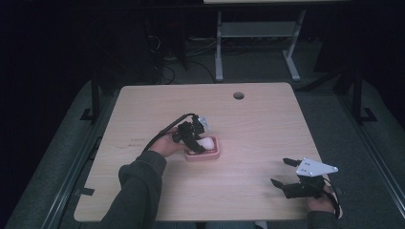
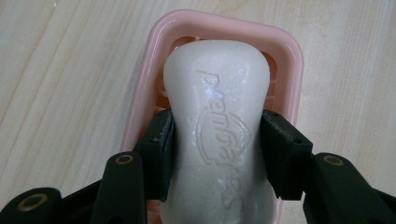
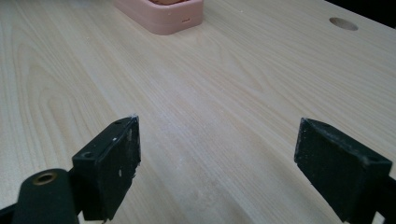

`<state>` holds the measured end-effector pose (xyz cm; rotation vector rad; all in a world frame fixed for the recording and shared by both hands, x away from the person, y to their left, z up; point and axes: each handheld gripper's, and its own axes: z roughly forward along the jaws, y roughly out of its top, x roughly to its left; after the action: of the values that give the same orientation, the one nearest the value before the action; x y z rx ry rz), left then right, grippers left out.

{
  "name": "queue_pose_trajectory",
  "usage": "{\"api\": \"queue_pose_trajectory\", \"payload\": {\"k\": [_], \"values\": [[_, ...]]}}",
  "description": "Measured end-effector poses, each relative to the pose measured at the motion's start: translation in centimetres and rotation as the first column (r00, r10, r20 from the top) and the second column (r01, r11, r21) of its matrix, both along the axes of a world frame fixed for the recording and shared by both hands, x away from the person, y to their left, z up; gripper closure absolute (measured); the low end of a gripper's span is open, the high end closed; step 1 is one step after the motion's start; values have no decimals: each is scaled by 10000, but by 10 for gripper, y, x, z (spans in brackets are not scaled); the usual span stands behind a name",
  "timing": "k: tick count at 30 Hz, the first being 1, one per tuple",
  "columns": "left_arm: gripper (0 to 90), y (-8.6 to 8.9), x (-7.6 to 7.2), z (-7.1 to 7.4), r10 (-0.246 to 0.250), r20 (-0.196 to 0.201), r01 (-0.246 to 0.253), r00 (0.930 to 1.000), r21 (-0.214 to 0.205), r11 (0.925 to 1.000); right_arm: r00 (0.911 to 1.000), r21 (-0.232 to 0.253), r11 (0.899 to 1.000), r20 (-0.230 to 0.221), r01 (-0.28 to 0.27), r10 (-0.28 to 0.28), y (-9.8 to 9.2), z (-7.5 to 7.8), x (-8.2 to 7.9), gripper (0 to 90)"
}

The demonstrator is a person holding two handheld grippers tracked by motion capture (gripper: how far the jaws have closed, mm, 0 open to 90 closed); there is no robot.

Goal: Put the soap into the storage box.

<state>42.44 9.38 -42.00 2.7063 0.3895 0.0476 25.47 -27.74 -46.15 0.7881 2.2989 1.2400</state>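
Observation:
A white bar of soap (image 2: 217, 121) with raised lettering lies in a pink soap dish (image 2: 144, 79) near the middle of the wooden table. My left gripper (image 2: 217, 149) is shut on the soap, its two black pads pressed against the bar's narrow waist. From above, the left gripper (image 1: 197, 139) sits over the soap (image 1: 207, 142) and the dish (image 1: 216, 153). My right gripper (image 1: 280, 171) rests low at the table's front right, jaws wide open with nothing between them. The right gripper (image 3: 217, 158) looks across bare wood toward the dish (image 3: 163, 16).
A round cable hole (image 1: 238, 95) is in the table's far edge, also the hole (image 3: 343, 23) in the right gripper view. Behind the table stands a grey metal frame (image 1: 219, 43) on a dark floor. Light wood (image 1: 267, 124) spreads between the two grippers.

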Motion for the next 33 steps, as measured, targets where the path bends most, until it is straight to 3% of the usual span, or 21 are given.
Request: {"api": "queue_pose_trajectory", "payload": {"k": [33], "values": [[479, -1, -1, -1, 25, 274, -30, 9996, 177, 9998, 10000, -34, 10000, -49, -15, 15, 0, 0, 0, 137]]}}
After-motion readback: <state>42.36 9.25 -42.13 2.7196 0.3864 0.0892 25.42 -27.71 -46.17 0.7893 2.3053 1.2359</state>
